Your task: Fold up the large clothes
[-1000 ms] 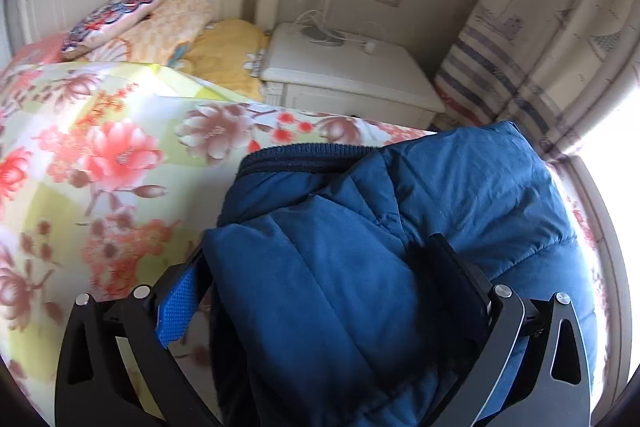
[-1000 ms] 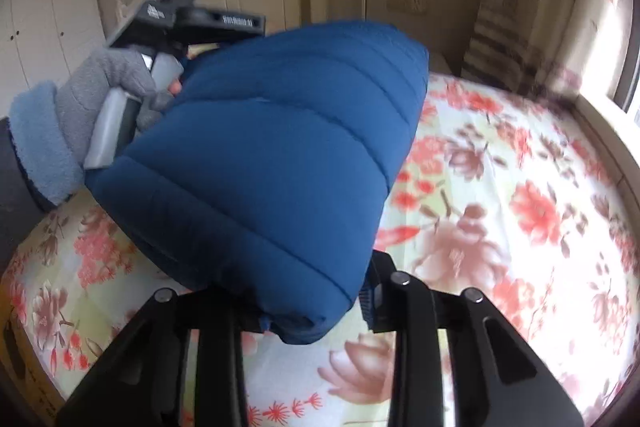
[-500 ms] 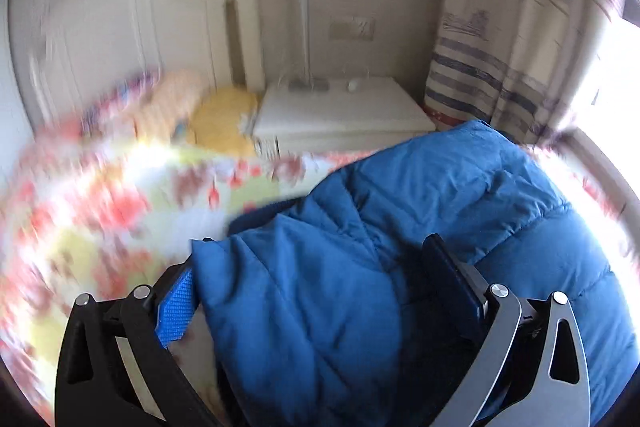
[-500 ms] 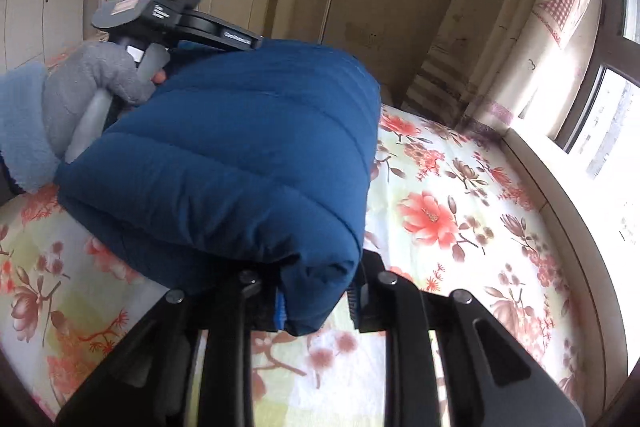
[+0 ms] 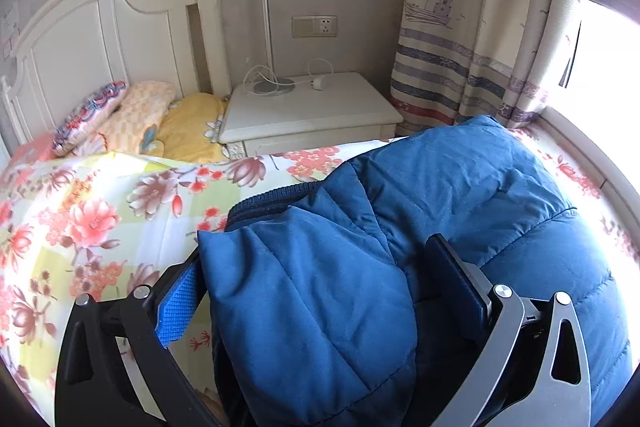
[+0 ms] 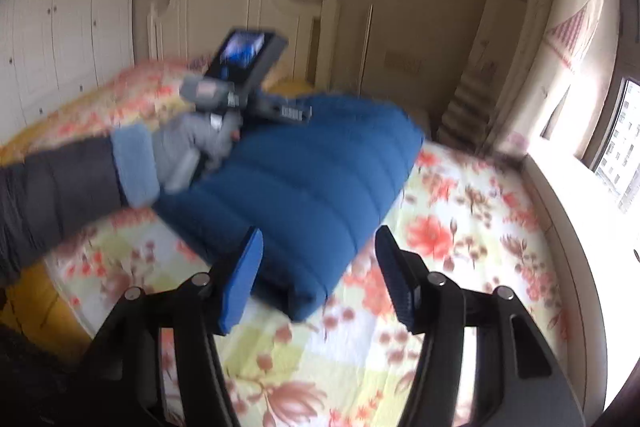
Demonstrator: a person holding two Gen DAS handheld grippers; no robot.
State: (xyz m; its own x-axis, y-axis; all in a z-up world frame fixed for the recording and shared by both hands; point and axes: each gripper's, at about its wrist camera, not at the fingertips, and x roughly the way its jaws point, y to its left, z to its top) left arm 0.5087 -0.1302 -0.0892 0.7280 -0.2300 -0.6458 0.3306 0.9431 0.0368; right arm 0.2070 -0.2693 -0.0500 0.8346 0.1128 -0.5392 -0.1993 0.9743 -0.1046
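Left wrist view: one folded blue puffer jacket [image 5: 420, 227] lies on the floral bedspread [image 5: 80, 219], clamped in the left gripper [image 5: 316, 291]. Right gripper [image 6: 320, 279] is opening, its pads clear of the jacket's corner; two grippers total.

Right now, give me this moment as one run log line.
step: fold set down | left gripper: shut on blue puffer jacket | right gripper: jaws opening, pads clear of jacket | jacket: folded bundle resting on floral bedspread
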